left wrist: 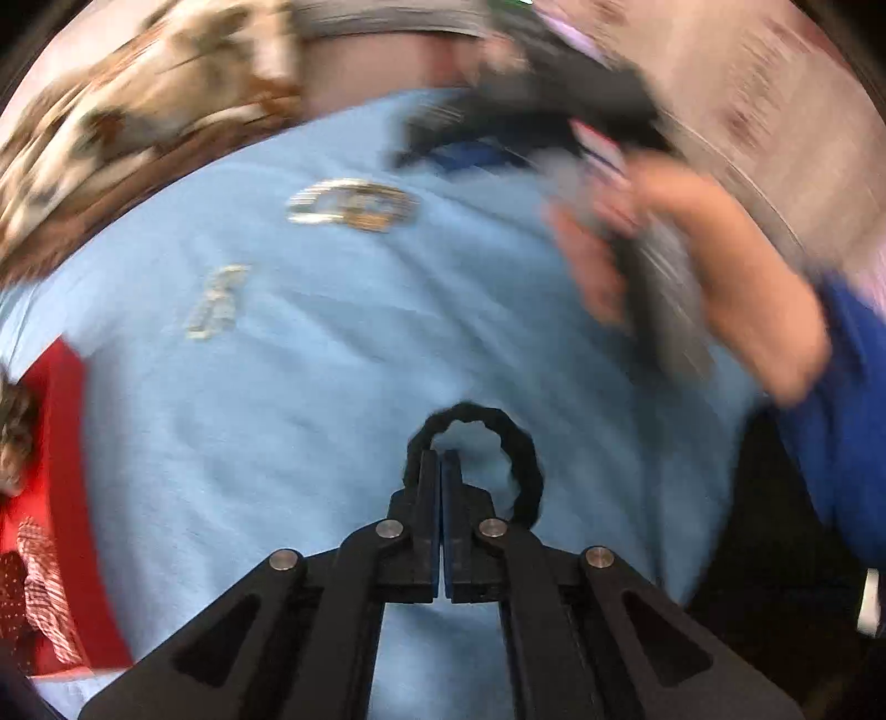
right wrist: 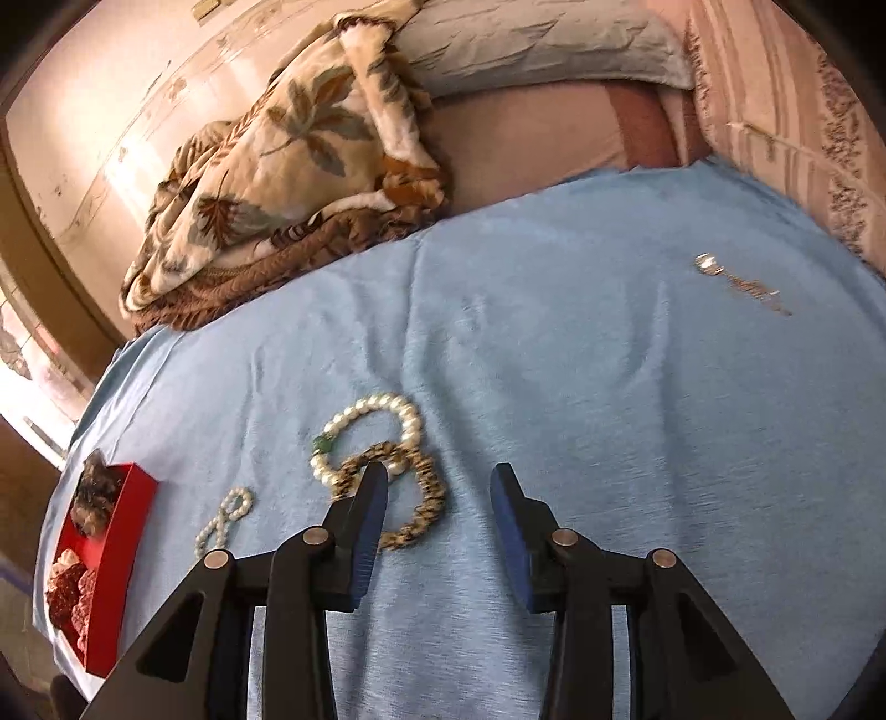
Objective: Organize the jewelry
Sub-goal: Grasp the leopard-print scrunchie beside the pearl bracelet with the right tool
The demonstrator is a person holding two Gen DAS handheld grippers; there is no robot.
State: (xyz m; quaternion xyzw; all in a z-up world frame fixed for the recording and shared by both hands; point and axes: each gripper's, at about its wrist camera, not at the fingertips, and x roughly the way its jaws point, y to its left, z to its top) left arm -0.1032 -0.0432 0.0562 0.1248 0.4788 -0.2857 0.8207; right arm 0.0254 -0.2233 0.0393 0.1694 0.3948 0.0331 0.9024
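My left gripper (left wrist: 441,455) is shut on a black braided ring-shaped band (left wrist: 501,426) and holds it above the blue cloth (left wrist: 332,415). My right gripper (right wrist: 438,477) is open and empty, just above the cloth. A white pearl bracelet (right wrist: 376,410) overlaps a leopard-print band (right wrist: 429,501) right by its left finger. A smaller pearl piece (right wrist: 224,520) lies further left. A thin chain with a silver end (right wrist: 739,282) lies far right. The red box (right wrist: 119,554) at the left holds fabric pieces. In the blurred left wrist view the bracelets (left wrist: 351,205) and small pearls (left wrist: 216,302) show.
A leaf-patterned blanket (right wrist: 288,183) and a grey pillow (right wrist: 531,44) lie behind the cloth. The person's right hand (left wrist: 720,288) with its gripper handle shows in the left wrist view. The red box also shows at that view's left edge (left wrist: 66,443).
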